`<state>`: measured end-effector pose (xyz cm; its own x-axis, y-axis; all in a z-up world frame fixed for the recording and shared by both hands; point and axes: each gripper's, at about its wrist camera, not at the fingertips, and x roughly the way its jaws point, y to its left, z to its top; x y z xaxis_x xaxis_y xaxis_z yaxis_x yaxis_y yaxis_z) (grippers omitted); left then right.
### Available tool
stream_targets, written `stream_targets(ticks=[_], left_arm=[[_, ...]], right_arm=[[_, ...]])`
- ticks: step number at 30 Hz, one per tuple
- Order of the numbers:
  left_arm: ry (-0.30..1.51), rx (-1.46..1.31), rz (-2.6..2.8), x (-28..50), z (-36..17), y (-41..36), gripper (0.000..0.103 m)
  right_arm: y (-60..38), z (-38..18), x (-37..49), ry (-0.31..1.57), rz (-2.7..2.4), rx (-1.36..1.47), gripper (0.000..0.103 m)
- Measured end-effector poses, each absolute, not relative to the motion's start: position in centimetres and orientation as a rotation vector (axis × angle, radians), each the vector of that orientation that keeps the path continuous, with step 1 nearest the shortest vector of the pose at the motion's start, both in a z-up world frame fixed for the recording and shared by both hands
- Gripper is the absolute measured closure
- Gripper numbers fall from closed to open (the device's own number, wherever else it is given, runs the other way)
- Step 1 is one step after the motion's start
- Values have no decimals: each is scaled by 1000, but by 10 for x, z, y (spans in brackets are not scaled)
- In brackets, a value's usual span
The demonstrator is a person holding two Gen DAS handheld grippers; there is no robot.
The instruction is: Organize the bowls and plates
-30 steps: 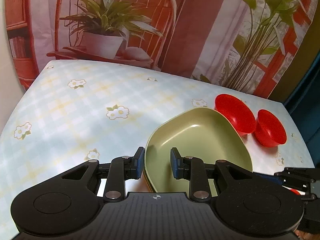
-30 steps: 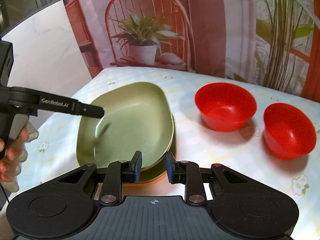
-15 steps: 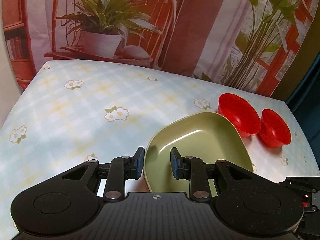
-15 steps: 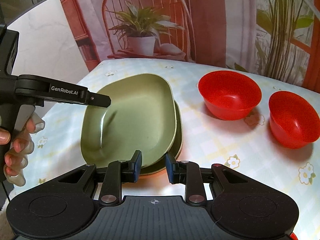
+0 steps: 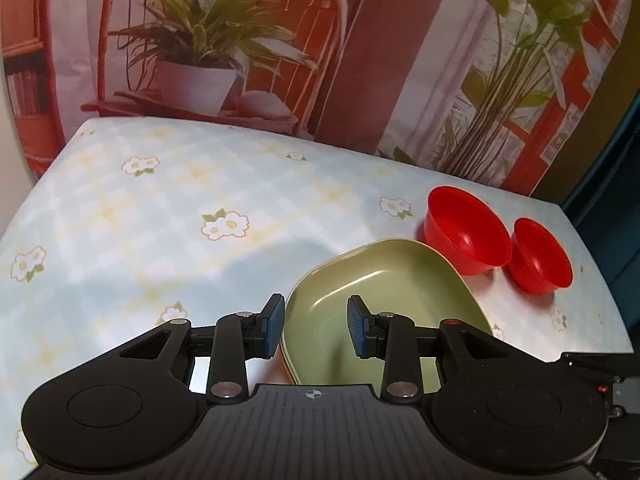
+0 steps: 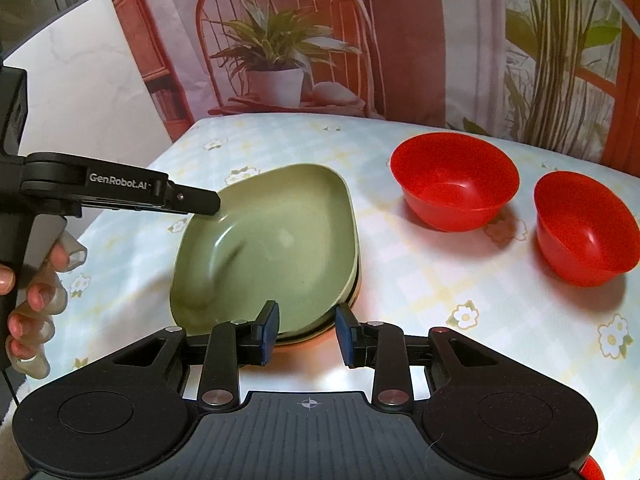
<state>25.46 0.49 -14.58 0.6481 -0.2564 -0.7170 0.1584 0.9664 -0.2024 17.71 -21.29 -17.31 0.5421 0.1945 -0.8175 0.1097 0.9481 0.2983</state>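
**Both claws loosened at the green plate stack**

Your left claw (image 5: 316, 330) sits at the near-left rim of the green plate (image 5: 384, 300). Its jaws have just been opening; the rim stands between the blue pads (image 5: 273, 328), and a gap shows on either side, so nothing is clamped. Seen from the right wrist, the same claw reaches in from the left, its tip over the plate's left rim, with your hand (image 6: 32, 280) wrapped round its grip.

Your right claw (image 6: 306, 332) is at the near edge of the same stack. Its jaws have also just been opening. The stack's edge lies between the pads, nearer the left one; the right pad stands clear of it. No grip shows.

The green plate rests on top of at least one more of the same shape, its rim peeking out along the right and near sides. The stack lies on the desk (image 6: 420, 280), toward its near-left part in the right wrist view.

To the right of the stack, two red bowls stand upright and apart from it: the larger red bowl (image 6: 454, 176) farther off, the smaller red bowl (image 6: 586, 228) nearer and further right. They stand just beside each other; in the left wrist view they overlap.

Behind the desk hangs a printed backdrop (image 6: 280, 60) showing a potted plant on a chair.
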Motion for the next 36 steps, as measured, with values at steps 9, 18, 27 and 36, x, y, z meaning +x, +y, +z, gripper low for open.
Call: stream_targets(ticks=[9, 18, 27, 36], left_arm=[[835, -113, -232, 249, -146, 5, 67], [840, -112, -233, 245, -148, 7, 67], [837, -112, -236, 240, -147, 7, 67], [816, -93, -239, 237, -137, 1, 60]], right_arm=[[-222, -164, 177, 964, 33, 300, 73], [-225, -171, 186, 966, 42, 262, 84], [-224, -175, 184, 967, 27, 284, 81], [-238, -165, 182, 938, -11, 284, 62]])
